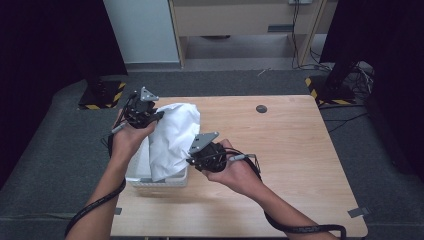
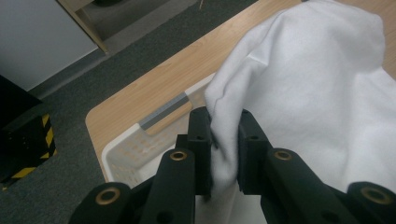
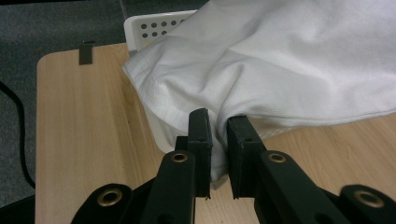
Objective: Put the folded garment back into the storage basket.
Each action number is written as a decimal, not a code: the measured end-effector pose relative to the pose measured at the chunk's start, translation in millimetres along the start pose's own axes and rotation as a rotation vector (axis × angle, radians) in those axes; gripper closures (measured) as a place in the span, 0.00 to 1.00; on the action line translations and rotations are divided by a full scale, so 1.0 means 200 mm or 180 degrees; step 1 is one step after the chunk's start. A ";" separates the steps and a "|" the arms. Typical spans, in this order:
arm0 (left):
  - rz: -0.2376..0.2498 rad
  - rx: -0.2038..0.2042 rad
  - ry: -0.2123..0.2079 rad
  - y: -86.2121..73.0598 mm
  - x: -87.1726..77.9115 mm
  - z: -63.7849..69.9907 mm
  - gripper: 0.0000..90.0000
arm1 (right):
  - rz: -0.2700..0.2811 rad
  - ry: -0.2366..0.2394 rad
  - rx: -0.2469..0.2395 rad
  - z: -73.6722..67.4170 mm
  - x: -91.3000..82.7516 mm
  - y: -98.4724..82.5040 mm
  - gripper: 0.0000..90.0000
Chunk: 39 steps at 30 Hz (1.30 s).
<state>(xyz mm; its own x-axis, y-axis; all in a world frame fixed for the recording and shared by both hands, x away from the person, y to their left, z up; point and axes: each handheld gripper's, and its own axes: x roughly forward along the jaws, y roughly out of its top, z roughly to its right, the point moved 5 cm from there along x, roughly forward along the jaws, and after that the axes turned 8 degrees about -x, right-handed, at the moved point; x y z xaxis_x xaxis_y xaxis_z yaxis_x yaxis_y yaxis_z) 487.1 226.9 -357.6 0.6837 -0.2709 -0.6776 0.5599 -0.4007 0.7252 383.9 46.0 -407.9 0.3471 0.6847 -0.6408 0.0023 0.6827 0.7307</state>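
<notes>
A wooden table (image 1: 280,150) carries a white perforated basket (image 1: 145,181) at its near left corner, and a white cloth (image 1: 172,135) hangs bunched above it, stretched between two hand-held grippers. The left gripper (image 1: 150,117) is clamped on a fold at the cloth's upper edge, its jaws pressed tight on the fabric in the left gripper view (image 2: 219,149). The right gripper (image 1: 192,160) pinches a lower, hemmed corner, the cloth squeezed between its jaws in the right gripper view (image 3: 218,140).

The cloth's lower part drapes into and over the basket's rim, while most of it is lifted clear, sagging in soft creases between the two holds. It looks thin, limp and plain white, with a stitched hem along one edge (image 3: 154,88); it appears to be a garment or towel, though which cannot be told.

The risks lie in the grips and the basket. Each gripper appears to hold only a narrow pinch of fabric, so a sharp pull apart could probably slip a fold out of the jaws and drop that side. The part lying inside the basket might drag on the rim and tip or slide the light basket toward the table's edge. A small dark disc (image 1: 261,108) sits well apart on the far side.
</notes>
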 end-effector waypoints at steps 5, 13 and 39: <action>-0.0022 0.0007 -0.0015 0.01 0.04 -0.03 0.88 | 0.0009 -0.0019 0.0034 0.02 0.02 0.00 0.90; -0.0061 0.0064 -0.0053 0.02 0.09 -0.05 0.88 | -0.0011 -0.0046 0.0091 0.03 0.06 0.00 0.90; -0.0050 0.0203 -0.0112 0.08 0.20 -0.06 0.88 | -0.0035 -0.0150 0.0192 0.09 0.12 -0.02 0.90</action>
<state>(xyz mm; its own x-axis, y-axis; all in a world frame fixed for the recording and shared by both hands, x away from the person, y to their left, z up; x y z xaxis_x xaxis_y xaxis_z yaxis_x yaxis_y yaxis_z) 528.9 220.1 -370.7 0.6575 -0.2945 -0.6935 0.5388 -0.4597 0.7060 409.7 55.1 -420.8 0.3903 0.6636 -0.6382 0.0625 0.6725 0.7374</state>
